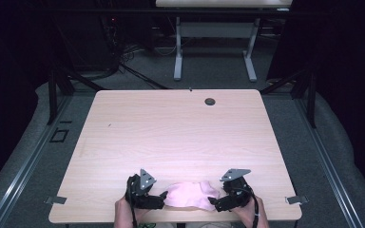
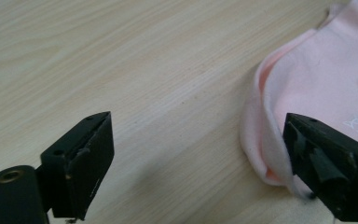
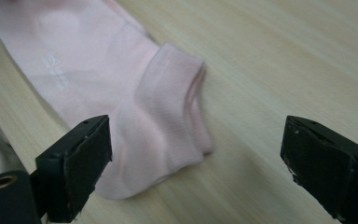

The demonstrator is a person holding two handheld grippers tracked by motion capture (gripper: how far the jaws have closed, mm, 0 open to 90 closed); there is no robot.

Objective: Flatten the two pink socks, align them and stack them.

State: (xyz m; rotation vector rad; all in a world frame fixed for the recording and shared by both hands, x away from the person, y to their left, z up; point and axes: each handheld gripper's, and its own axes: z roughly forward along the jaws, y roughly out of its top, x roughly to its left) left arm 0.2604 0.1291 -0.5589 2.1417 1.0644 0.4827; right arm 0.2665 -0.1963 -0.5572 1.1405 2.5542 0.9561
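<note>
While lying flat at the bottom centre of the tabletop (image 1: 180, 128), pink sock (image 1: 191, 194) sits between left gripper (image 1: 163, 198) and right gripper (image 1: 213, 202), both with jaws apart and clamped on nothing, likely just set down for smoothing or folding.

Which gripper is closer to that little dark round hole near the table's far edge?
Right. The right gripper sits more nearly below the hole; the left gripper lies farther left.
</note>
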